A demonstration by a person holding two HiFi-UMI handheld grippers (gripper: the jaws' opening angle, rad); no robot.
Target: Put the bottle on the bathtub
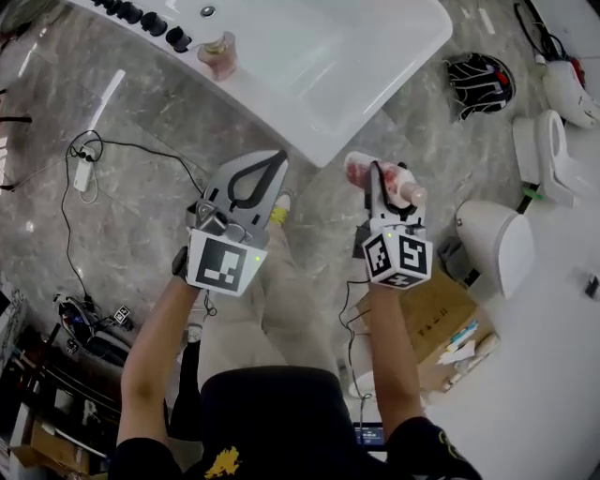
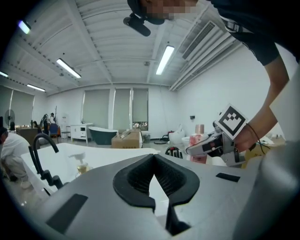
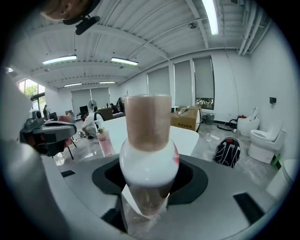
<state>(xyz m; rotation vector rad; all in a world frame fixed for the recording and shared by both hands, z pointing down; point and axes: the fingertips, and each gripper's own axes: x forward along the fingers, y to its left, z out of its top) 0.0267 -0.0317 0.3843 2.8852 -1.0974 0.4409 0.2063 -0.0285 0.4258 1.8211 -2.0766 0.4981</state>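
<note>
My right gripper (image 1: 377, 178) is shut on the bottle (image 1: 384, 182), a white and pink bottle with a pale brown cap. It hangs over the floor just off the near corner of the white bathtub (image 1: 375, 66). In the right gripper view the bottle (image 3: 148, 154) stands upright between the jaws, with the tub (image 3: 185, 136) behind it. My left gripper (image 1: 278, 161) is shut and empty, its tips close to the tub's near edge. In the left gripper view its pads (image 2: 140, 176) meet at the tip, with the tub rim (image 2: 93, 159) beyond.
A pink pump bottle (image 1: 222, 56) stands on the tub rim beside the black faucet knobs (image 1: 150, 21). A black backpack (image 1: 478, 82) and white toilets (image 1: 553, 155) sit at the right. A cardboard box (image 1: 441, 314) lies by my right arm. Cables and a power strip (image 1: 84, 173) lie at the left.
</note>
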